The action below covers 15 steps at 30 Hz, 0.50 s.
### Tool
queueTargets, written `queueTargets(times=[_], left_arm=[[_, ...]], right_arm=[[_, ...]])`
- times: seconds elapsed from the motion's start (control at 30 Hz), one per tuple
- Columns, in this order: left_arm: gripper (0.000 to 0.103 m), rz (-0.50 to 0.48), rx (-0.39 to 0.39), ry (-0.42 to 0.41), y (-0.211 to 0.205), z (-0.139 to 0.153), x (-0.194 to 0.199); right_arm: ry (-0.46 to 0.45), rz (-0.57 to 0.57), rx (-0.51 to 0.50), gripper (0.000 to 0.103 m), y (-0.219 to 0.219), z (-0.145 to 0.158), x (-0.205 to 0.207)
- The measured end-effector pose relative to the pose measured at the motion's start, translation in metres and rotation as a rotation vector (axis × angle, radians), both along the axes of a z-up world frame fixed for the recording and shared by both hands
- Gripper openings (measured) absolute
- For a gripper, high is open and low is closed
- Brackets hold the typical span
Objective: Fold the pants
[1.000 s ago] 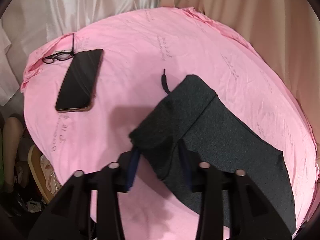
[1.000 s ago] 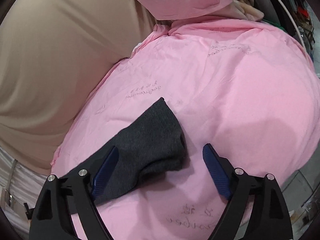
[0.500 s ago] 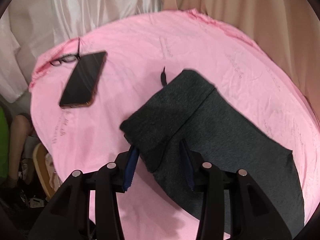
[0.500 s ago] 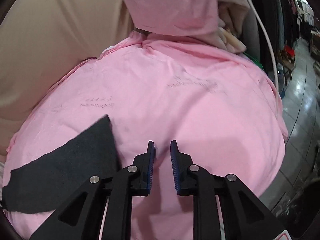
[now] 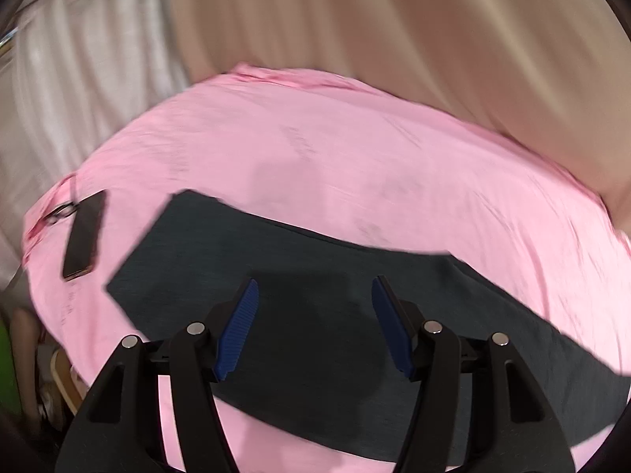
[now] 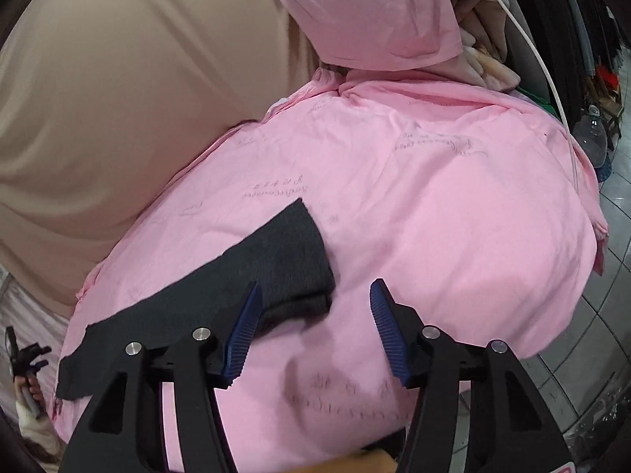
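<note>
Dark grey pants (image 5: 323, 299) lie folded lengthwise in a long flat band across the pink-covered table (image 5: 355, 157). My left gripper (image 5: 315, 323) is open and empty, hovering above the band's middle. In the right wrist view the leg end of the pants (image 6: 276, 260) lies flat on the pink cloth (image 6: 453, 236), pointing up and right. My right gripper (image 6: 315, 329) is open and empty just above the cloth, its left finger over the hem edge and its right finger over bare pink cloth.
A black phone (image 5: 84, 236) and glasses (image 5: 61, 211) lie at the table's left edge. Beige and white curtains (image 5: 394, 31) hang behind. A pink fabric bundle (image 6: 374, 12) sits at the table's far end; tiled floor (image 6: 599, 315) lies to the right.
My left gripper let go of the waistband fold and opened; the pants now lie flat. My right gripper opened and moved back beside the leg end.
</note>
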<state>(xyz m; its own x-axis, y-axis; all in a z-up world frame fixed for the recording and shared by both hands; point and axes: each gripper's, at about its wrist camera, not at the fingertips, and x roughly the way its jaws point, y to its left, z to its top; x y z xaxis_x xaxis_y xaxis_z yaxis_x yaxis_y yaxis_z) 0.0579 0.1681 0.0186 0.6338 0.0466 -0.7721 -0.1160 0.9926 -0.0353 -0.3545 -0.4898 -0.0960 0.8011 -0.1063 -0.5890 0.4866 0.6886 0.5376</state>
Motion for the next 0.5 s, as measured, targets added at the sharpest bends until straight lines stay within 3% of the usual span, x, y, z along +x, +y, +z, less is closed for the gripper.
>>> queueTargets(times=[0.1, 0.17, 0.2, 0.23, 0.33, 0.43, 0.5], left_arm=[[0.058, -0.077, -0.001, 0.009, -0.035, -0.006, 0.004], [0.058, -0.128, -0.033, 0.018, -0.059, -0.010, 0.004], [0.058, -0.152, -0.049, 0.025, -0.068, -0.012, 0.002], [0.059, -0.187, -0.065, 0.035, -0.082, -0.015, 0.000], [0.061, -0.235, -0.070, 0.050, -0.107, -0.021, -0.004], [0.062, -0.265, -0.067, 0.060, -0.127, -0.023, -0.005], [0.062, -0.273, -0.056, 0.062, -0.135, -0.022, -0.006]], right_arm=[[-0.073, 0.004, 0.148, 0.048, -0.009, -0.015, 0.000], [-0.093, 0.002, 0.247, 0.029, -0.017, -0.031, 0.009], [-0.090, 0.000, 0.274, 0.025, -0.018, -0.039, 0.014], [-0.087, -0.013, 0.260, 0.012, -0.017, -0.040, 0.016], [-0.174, -0.009, 0.325, 0.010, -0.026, -0.041, 0.019], [-0.209, -0.007, 0.226, 0.007, -0.026, -0.014, 0.025], [-0.262, 0.016, 0.056, 0.006, -0.011, 0.026, 0.018]])
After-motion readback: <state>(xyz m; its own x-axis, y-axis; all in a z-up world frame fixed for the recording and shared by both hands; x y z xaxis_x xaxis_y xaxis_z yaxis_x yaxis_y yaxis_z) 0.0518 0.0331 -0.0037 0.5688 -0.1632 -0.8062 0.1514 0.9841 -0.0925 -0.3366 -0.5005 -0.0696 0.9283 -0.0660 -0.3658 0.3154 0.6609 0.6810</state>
